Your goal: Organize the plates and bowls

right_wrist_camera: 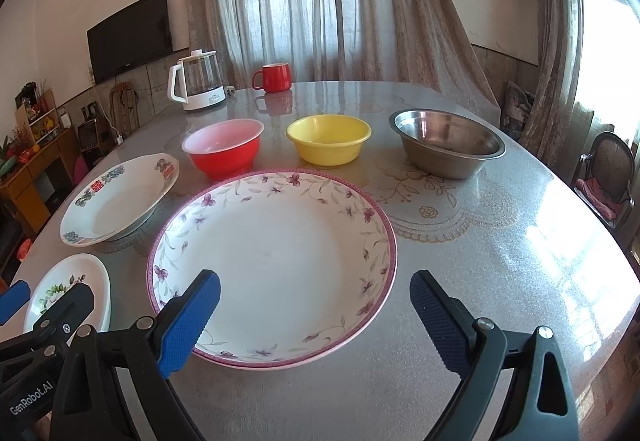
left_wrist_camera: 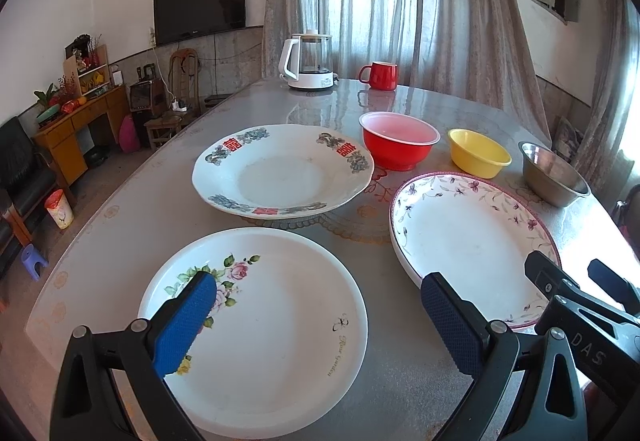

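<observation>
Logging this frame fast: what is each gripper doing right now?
Left gripper: open, holding nothing, above the white rose-patterned plate.
Right gripper: open, holding nothing.

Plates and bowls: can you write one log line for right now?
left gripper: open over rose plate | right gripper: open over purple plate | bowls: untouched

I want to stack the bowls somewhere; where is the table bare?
Bare: the table right of the purple-flowered plate, in front of the steel bowl. Crowded: left, among the three plates and the red bowl.
</observation>
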A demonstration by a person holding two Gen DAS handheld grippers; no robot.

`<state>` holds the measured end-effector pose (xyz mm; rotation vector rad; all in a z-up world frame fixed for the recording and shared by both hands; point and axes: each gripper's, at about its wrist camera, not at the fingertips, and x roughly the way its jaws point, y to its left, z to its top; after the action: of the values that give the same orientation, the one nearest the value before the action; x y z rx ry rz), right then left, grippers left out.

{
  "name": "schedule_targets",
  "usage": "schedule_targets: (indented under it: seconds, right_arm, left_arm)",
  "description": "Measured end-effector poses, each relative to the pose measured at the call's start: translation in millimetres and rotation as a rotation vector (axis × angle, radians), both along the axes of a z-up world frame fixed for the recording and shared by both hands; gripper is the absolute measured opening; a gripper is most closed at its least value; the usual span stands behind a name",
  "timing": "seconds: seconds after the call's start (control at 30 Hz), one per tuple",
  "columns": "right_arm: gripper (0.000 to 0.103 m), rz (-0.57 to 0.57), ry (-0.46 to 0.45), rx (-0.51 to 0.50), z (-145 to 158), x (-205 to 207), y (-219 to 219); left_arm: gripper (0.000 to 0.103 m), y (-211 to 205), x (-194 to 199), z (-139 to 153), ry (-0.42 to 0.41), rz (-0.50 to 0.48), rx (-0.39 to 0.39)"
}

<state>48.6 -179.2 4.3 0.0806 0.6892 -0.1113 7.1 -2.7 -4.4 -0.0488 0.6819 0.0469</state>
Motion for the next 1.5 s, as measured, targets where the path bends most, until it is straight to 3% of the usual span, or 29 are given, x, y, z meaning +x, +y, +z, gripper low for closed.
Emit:
schedule_targets:
  seconds: [1.5]
  right_arm:
    - [0.097,0.009,0.009,0.027,-1.9,-0.2,-3.7]
  left_arm:
    - [0.103,-5.4,-2.3,-0.4,0.009,-0.017,0.004]
